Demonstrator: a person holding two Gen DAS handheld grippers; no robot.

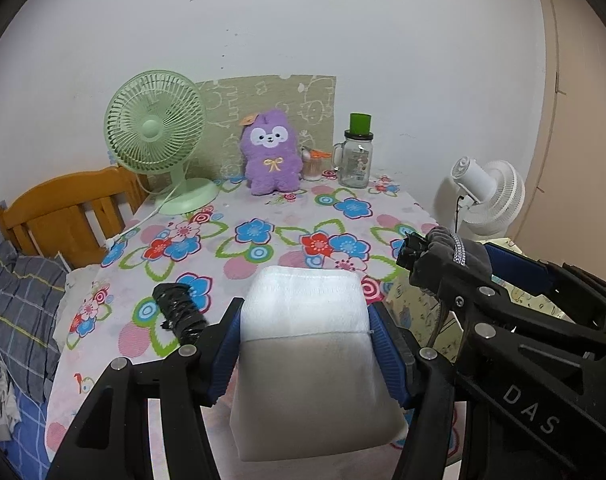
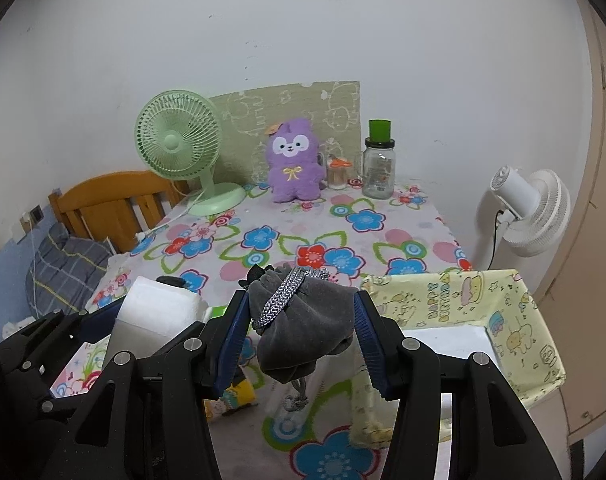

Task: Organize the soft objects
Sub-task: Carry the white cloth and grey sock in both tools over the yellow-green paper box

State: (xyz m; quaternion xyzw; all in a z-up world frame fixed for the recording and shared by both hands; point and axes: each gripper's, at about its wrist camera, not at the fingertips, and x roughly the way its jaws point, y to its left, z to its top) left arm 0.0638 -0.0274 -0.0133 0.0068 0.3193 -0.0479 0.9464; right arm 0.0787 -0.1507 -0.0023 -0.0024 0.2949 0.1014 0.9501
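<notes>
My left gripper [image 1: 305, 320] is shut on a white soft foam block [image 1: 309, 356] and holds it above the flowered tablecloth [image 1: 263, 236]. My right gripper [image 2: 301, 312] is shut on a grey velvet pouch [image 2: 303, 320] with a silver braided cord, held just left of the yellow fabric box [image 2: 503, 320]. In the left wrist view the right gripper [image 1: 413, 256] with the pouch [image 1: 443, 256] shows at the right; in the right wrist view the white block [image 2: 151, 316] shows at the left. A purple plush toy [image 1: 272, 152] sits at the table's back.
A green desk fan [image 1: 159, 140] stands back left with its cord across the table. A glass jar with a green lid [image 1: 357, 156] and a small cup [image 1: 313, 164] stand back right. A white fan [image 2: 531, 208] stands beyond the right edge. A wooden headboard [image 1: 63, 212] is at left.
</notes>
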